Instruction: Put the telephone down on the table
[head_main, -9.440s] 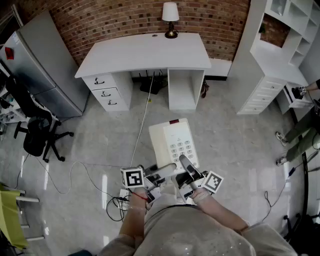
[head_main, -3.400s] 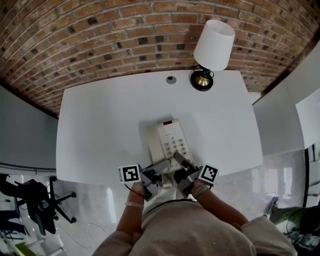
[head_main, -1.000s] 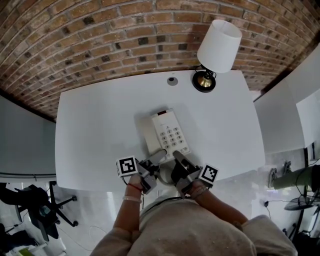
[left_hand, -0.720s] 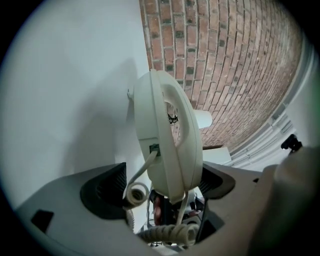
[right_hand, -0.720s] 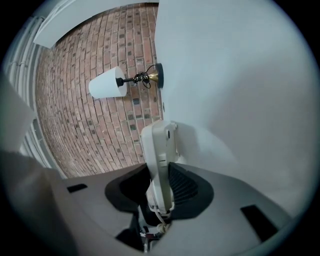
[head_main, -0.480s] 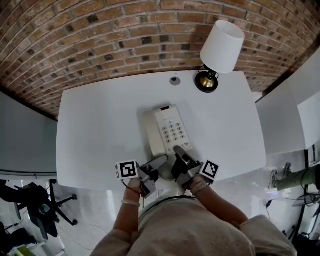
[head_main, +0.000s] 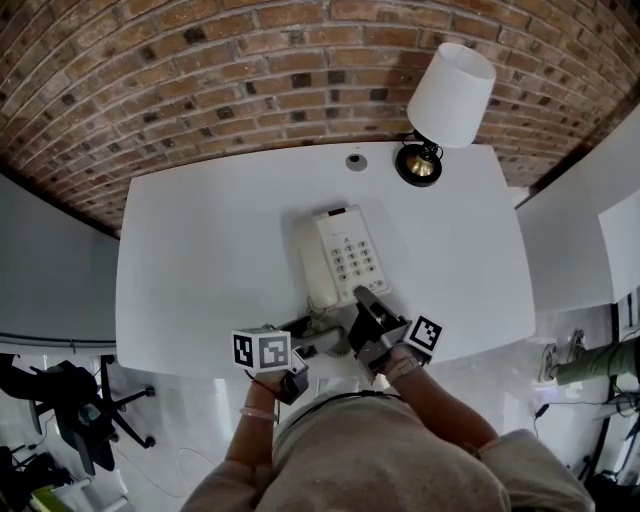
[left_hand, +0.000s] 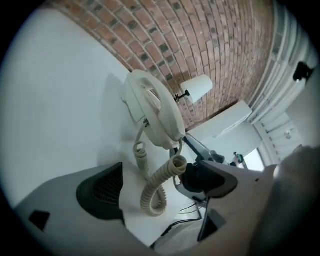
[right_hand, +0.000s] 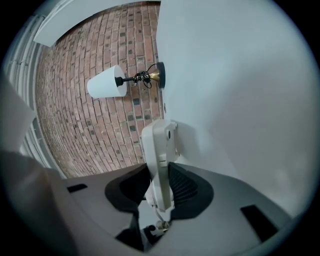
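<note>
Cream keypad telephone (head_main: 345, 258) lying flat on white table (head_main: 200, 260).

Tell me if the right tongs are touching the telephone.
Touching. The right gripper view shows the right tongs clamped on the telephone, with both jaws pressed flat against its near end.

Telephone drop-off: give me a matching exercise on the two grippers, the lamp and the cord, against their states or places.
Things:
1 left gripper
2 right gripper
3 lamp
4 cord

States or places:
A stands at the table's far edge
B shut on the telephone's near edge
C open, gripping nothing
D loose coil between the left jaws

Pairs: 1-C, 2-B, 3-A, 4-D.

Note: the left jaws have just been opening, with only the cord lying between them.
</note>
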